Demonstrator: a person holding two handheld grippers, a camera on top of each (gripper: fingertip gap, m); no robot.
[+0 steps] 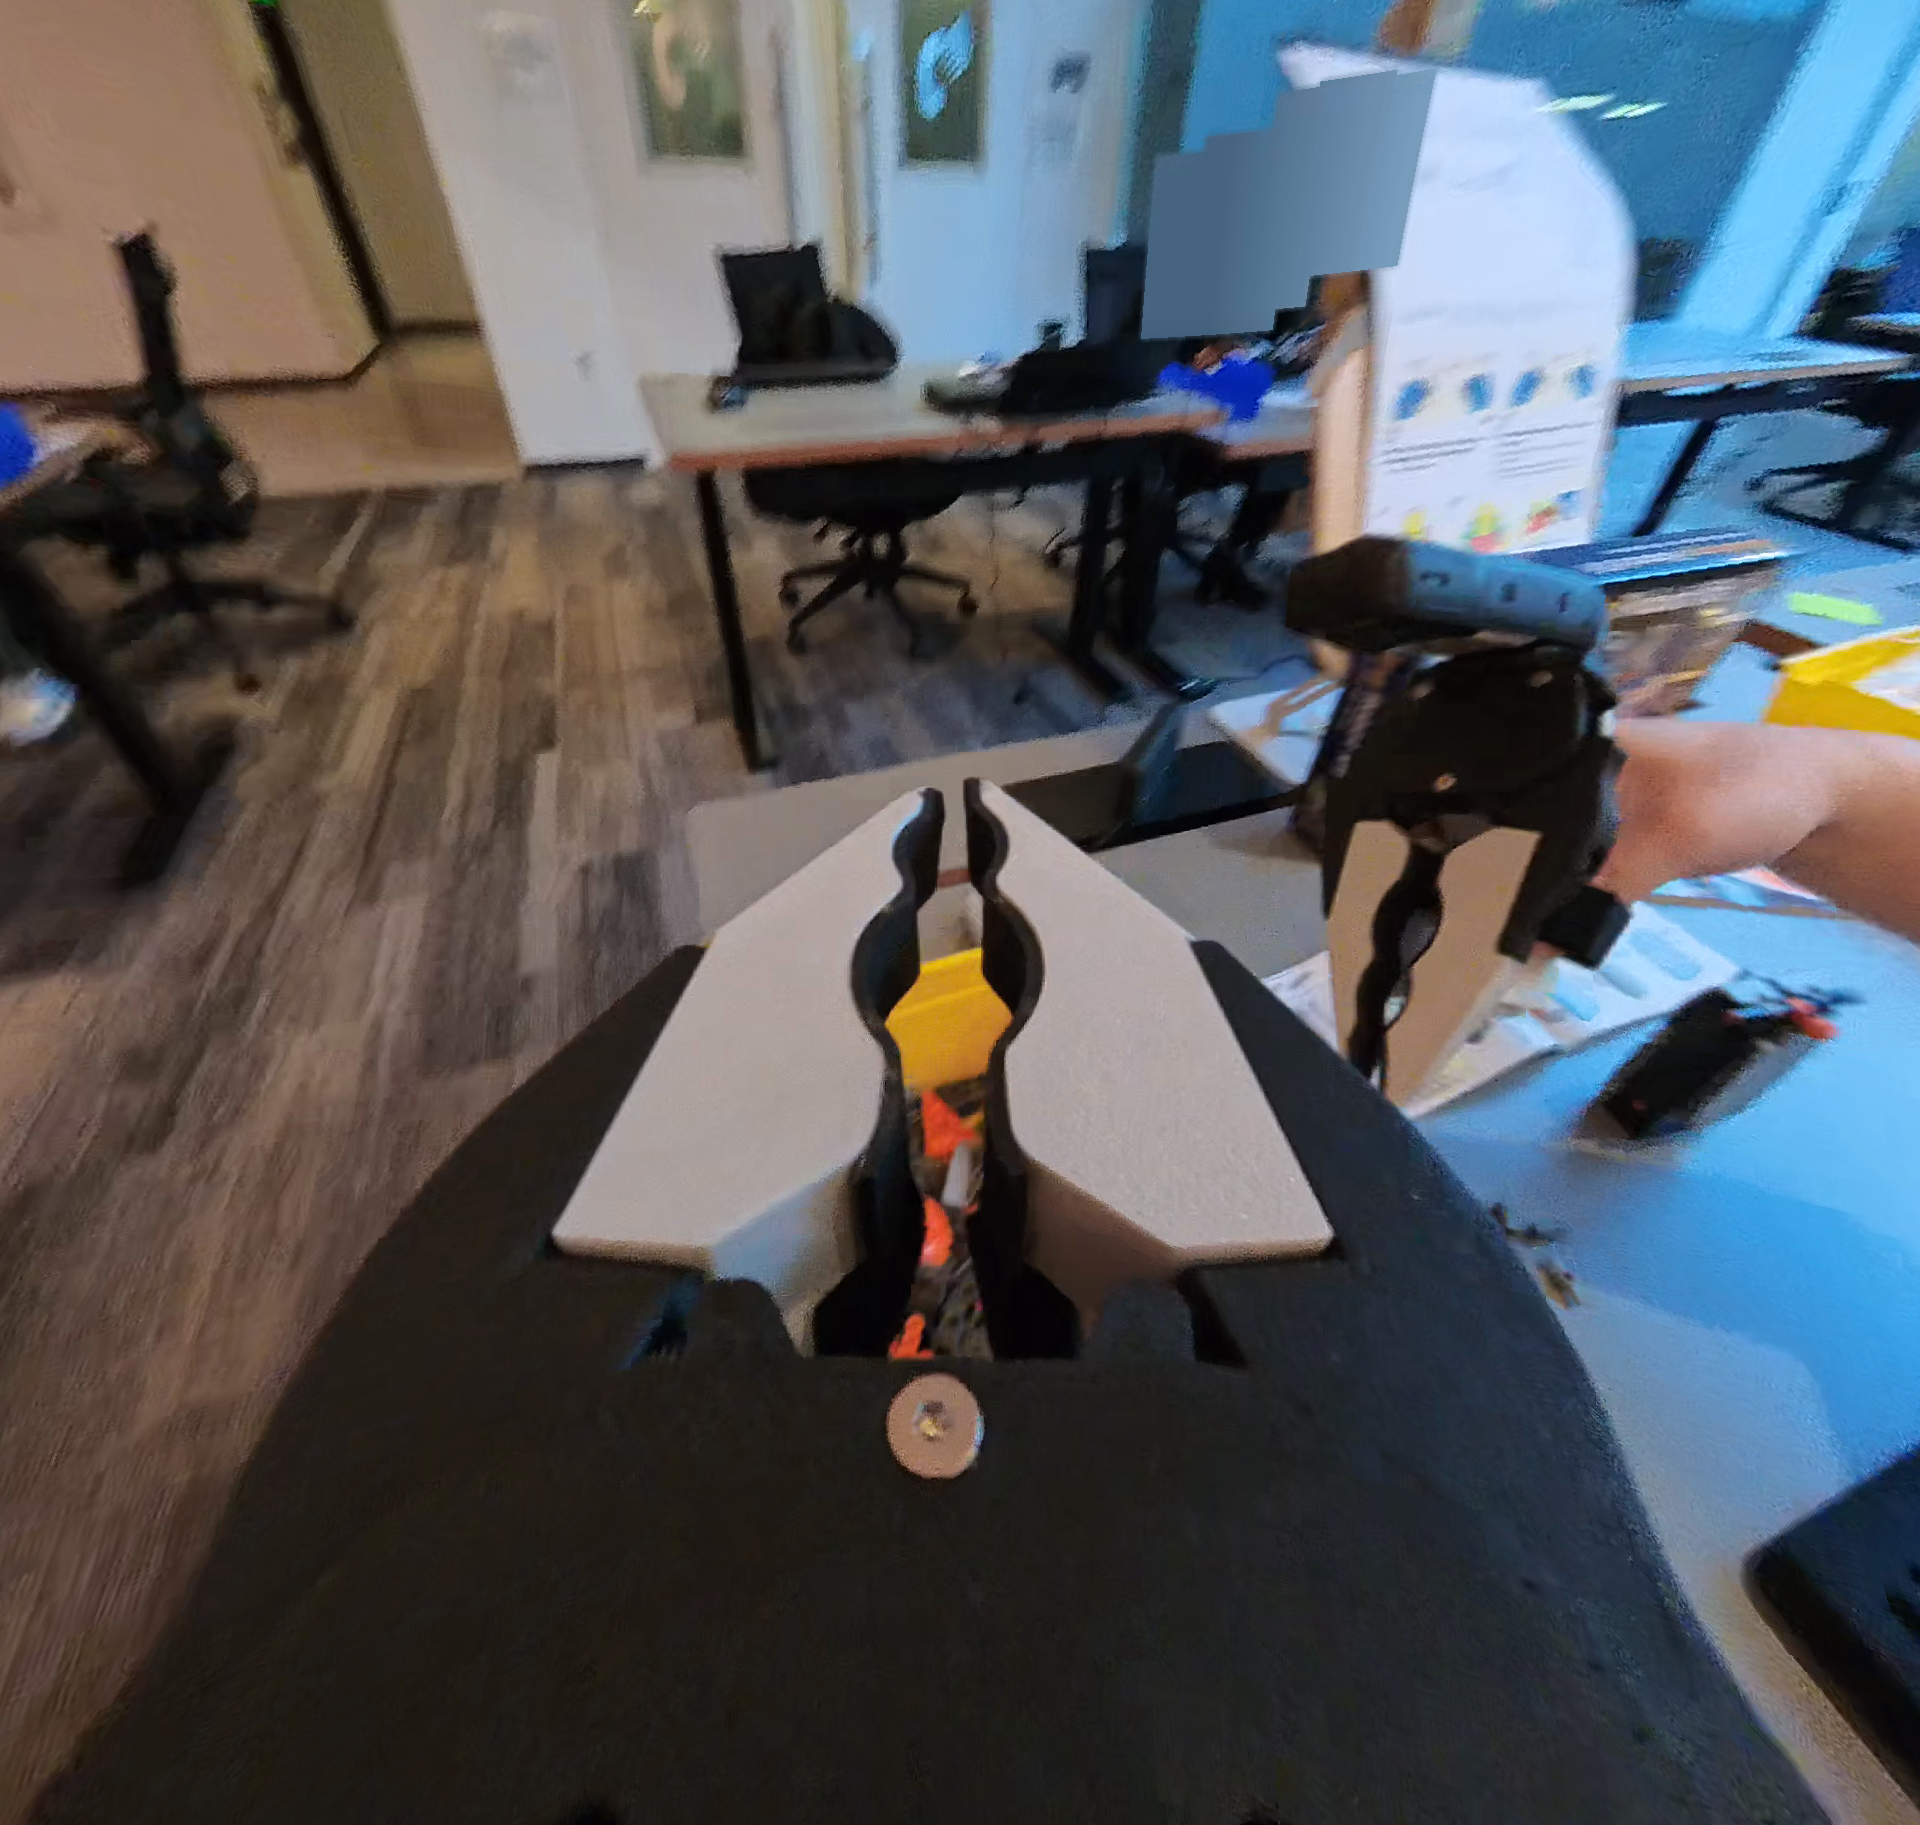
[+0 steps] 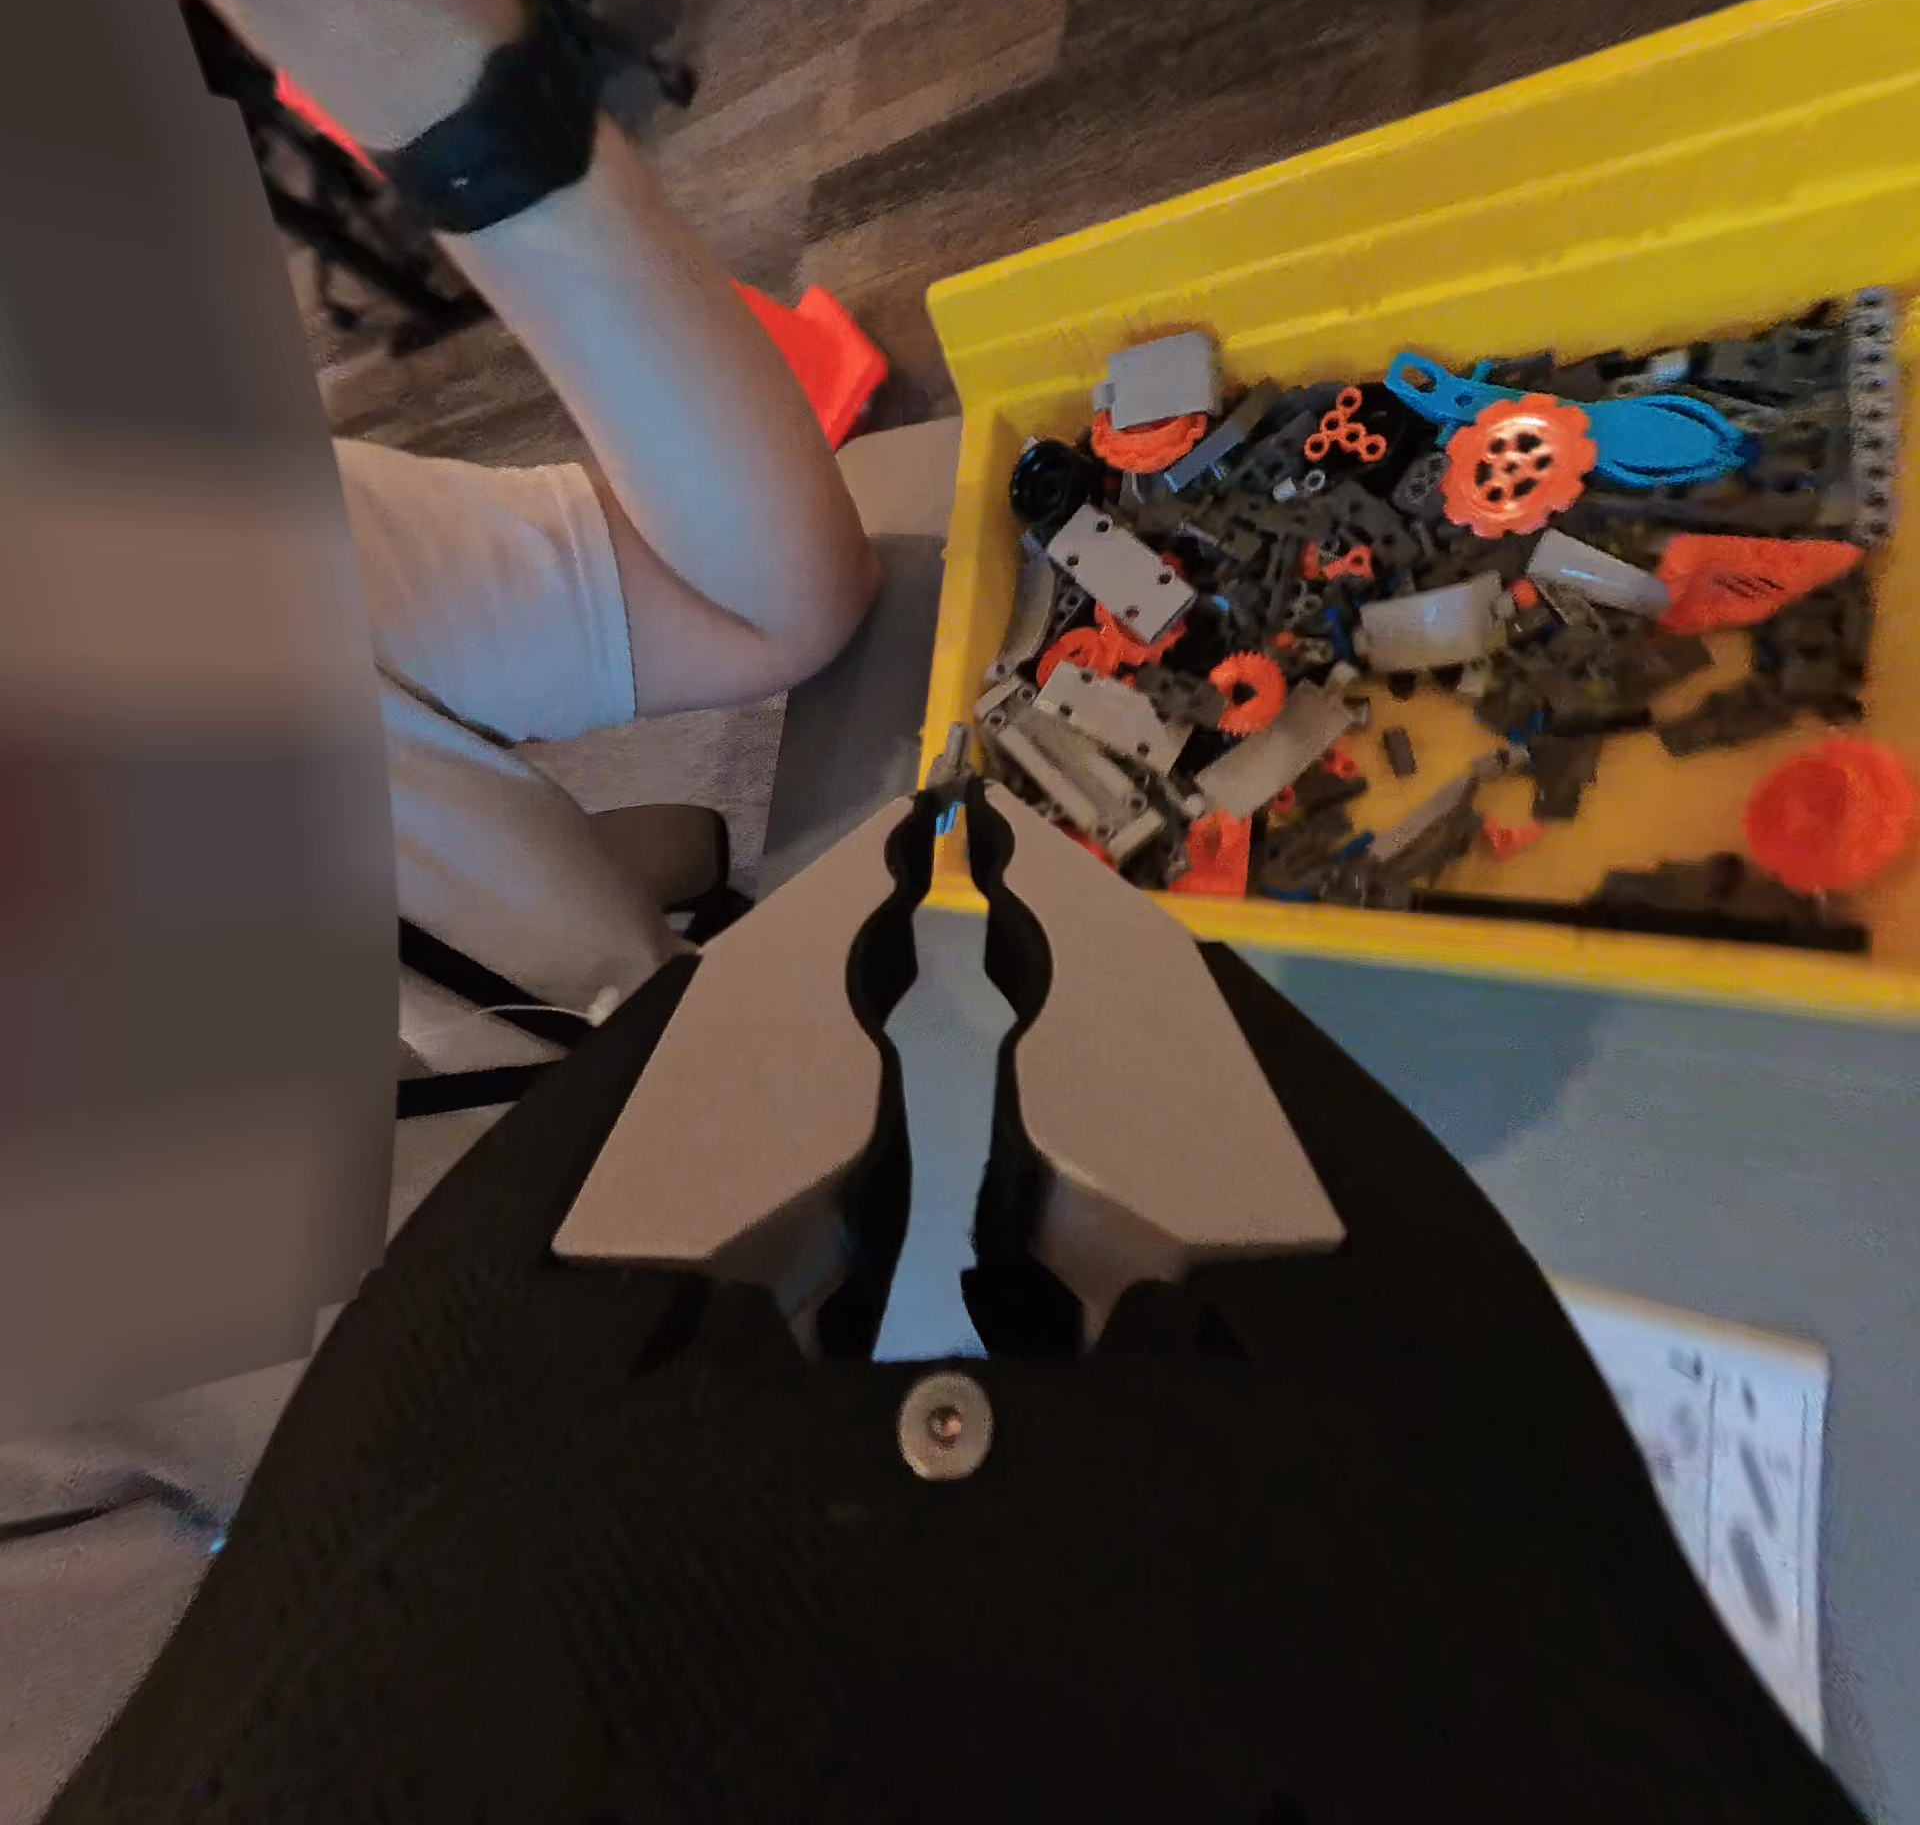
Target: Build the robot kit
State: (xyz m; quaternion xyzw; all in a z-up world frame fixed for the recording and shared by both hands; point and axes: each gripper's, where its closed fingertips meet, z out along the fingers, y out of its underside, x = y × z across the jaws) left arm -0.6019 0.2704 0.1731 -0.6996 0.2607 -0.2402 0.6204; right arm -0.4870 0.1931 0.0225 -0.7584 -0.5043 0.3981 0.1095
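Note:
My right gripper [image 2: 951, 811] is shut on a small grey part with a blue bit [image 2: 950, 769], pinched at the fingertips just off the near left corner of a yellow bin [image 2: 1455, 248]. The bin holds several loose grey, black, orange and blue construction parts, among them an orange gear [image 2: 1517, 466]. My left gripper [image 1: 954, 801] is shut and empty, held above the bin, whose yellow wall [image 1: 940, 1017] shows through the finger gap. In the left wrist view the right gripper [image 1: 1377, 1048] hangs fingers-down to the right, held by a hand [image 1: 1714, 799].
The bin stands on a grey table [image 2: 1558, 1152] with a printed sheet [image 2: 1714, 1463]. A black flat object [image 1: 1694, 1058] and a tall white box [image 1: 1486, 321] stand beyond. A person's arm [image 2: 644, 425] is left of the bin. Desks [image 1: 883, 425] and an office chair [image 1: 873, 528] stand farther off. My hands' fingertips stand some 20 cm from each other.

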